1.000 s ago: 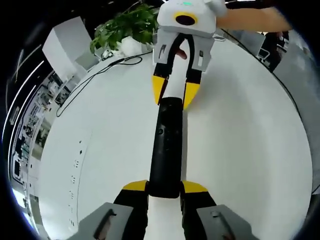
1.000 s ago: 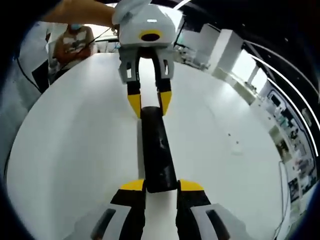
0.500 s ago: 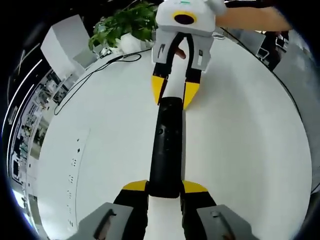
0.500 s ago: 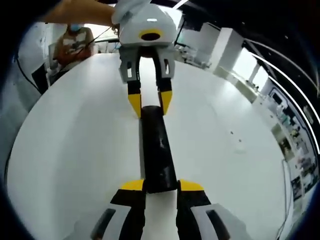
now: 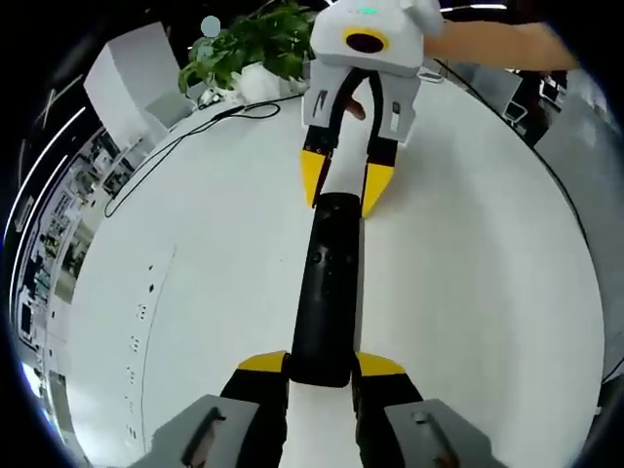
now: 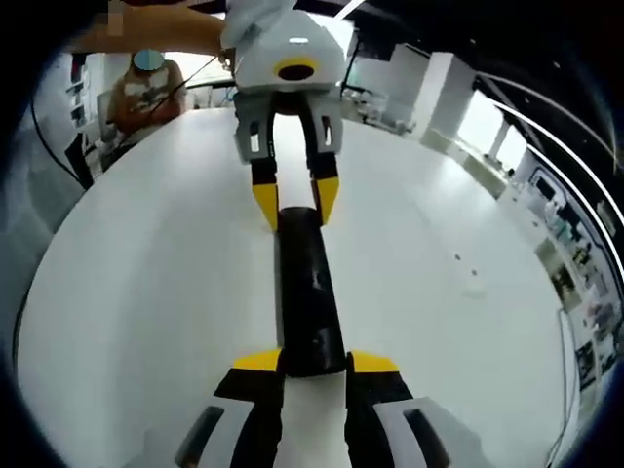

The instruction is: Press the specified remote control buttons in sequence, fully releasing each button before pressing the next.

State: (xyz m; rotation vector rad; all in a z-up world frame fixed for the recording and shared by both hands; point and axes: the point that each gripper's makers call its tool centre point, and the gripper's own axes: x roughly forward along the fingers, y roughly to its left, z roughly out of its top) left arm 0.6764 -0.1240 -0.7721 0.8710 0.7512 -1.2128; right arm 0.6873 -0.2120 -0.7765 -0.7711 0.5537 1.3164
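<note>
A long black remote control (image 5: 327, 283) lies lengthwise over the white table (image 5: 468, 292). In the left gripper view my left gripper (image 5: 322, 366) is shut on its near end, one yellow-tipped jaw on each side. At the far end the right gripper (image 5: 339, 185) closes its yellow tips on the remote. The right gripper view mirrors this. There the remote (image 6: 308, 283) runs from my right gripper (image 6: 315, 363), shut on the near end, up to the left gripper (image 6: 295, 200) at the far end. The buttons are too dark to make out.
A potted green plant (image 5: 249, 49) and a white box (image 5: 132, 88) stand at the table's far edge, and a black cable (image 5: 166, 156) trails across the top. A seated person (image 6: 146, 93) is beyond the table (image 6: 146, 292). A bare forearm (image 5: 497, 44) reaches in behind the right gripper.
Both views have shifted slightly with the hands. The remote stays held at both ends between the two grippers.
</note>
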